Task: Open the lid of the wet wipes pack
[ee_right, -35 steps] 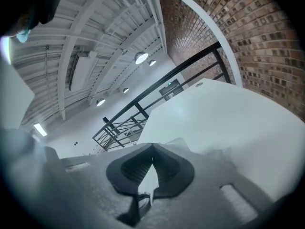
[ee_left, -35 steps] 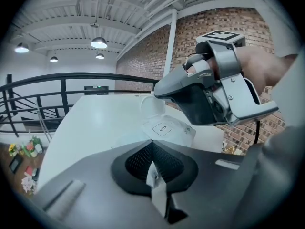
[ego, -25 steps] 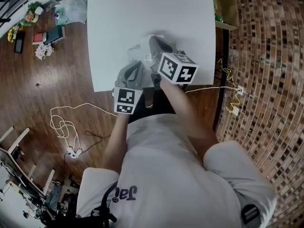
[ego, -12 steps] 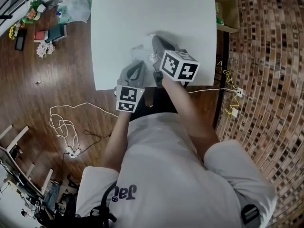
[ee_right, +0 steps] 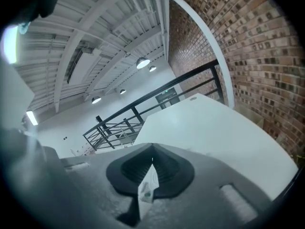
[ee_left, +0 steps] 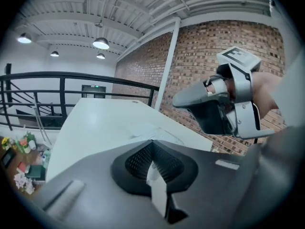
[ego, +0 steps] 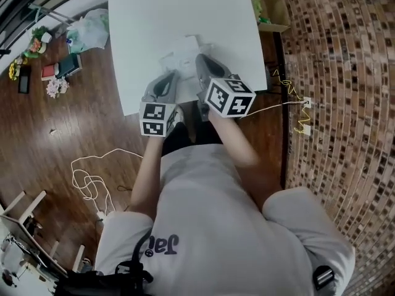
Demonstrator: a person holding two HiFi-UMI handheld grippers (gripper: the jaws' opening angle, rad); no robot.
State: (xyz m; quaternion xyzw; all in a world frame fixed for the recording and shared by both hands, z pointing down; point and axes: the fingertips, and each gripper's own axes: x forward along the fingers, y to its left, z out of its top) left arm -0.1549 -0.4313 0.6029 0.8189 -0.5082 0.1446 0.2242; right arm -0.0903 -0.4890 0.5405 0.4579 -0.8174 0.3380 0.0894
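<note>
The wet wipes pack (ego: 181, 53), pale and crinkled, lies on the white table (ego: 185, 5) just beyond both grippers. In the left gripper view the wipes pack (ee_left: 153, 130) rests flat past the jaw tips, untouched; I cannot make out its lid. My left gripper (ego: 169, 77) hovers over the table's near edge with its jaws together. My right gripper (ego: 200, 60) is beside it, a little further in and also shut. From the left gripper (ee_left: 152, 142) the right gripper (ee_left: 177, 100) hangs in the air, nothing dangling from it. A small white slip shows in each gripper's seam, as at the right gripper (ee_right: 152, 147).
A cardboard box (ego: 270, 8) stands off the table's far right corner by the brick wall (ego: 339, 73). On the wooden floor are a plastic bag (ego: 90, 32), books and flowers (ego: 58, 66) at the left, and loose cable (ego: 92, 177) near my legs.
Both grippers have lifted and drawn back from the pack toward the table's near edge, the right one further. The pack stays on the table.
</note>
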